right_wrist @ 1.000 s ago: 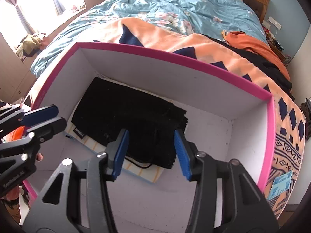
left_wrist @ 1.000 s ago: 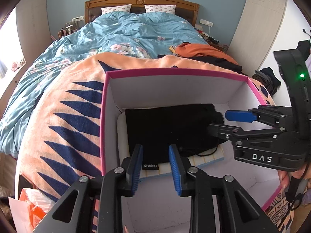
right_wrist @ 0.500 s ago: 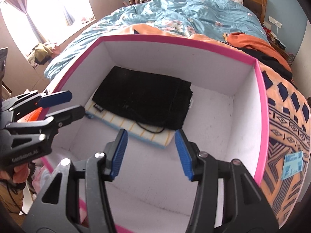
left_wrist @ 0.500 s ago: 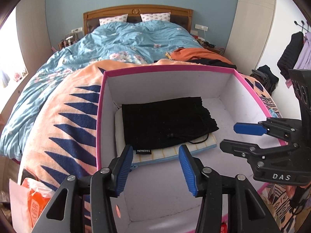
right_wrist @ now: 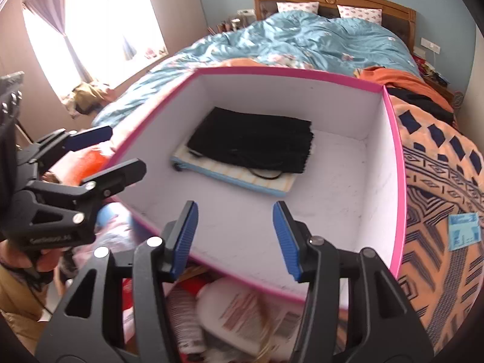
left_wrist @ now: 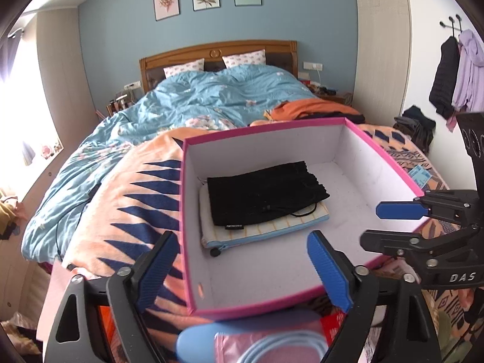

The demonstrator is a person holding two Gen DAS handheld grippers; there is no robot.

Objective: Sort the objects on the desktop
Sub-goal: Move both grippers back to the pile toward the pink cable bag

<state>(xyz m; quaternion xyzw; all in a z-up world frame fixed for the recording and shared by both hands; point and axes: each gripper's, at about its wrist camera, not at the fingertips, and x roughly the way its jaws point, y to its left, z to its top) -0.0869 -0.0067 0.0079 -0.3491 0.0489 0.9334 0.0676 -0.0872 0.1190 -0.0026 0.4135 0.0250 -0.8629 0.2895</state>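
Right at the bottom of the left wrist view, a blurred pink packet (left_wrist: 266,345) with a pale blue loop across it lies under the left gripper (left_wrist: 242,269), whose fingers are spread wide with nothing between them. In the right wrist view the right gripper (right_wrist: 234,237) is likewise splayed and empty, and below it sits a white bottle (right_wrist: 239,308) among loose clutter, too smeared to read.

Looks like we're between items: one drop is done, and the next pick has to come from that heap low in both frames. My call is a dip down and back toward the bottle or the packet, fingers kept parted until they straddle it.

Beyond the fingers, the pink-edged box (right_wrist: 396,181) stands open. A black pouch (left_wrist: 263,193) rests on a striped pad (left_wrist: 272,230) at the box's left side. The right half of its floor is bare, plenty of landing room there.

Mind the near pink rim, though: it sits just beyond both pairs of fingers, and a load has to clear it. Farther up the frame, the orange blanket (left_wrist: 136,196) and the bed (left_wrist: 211,90).
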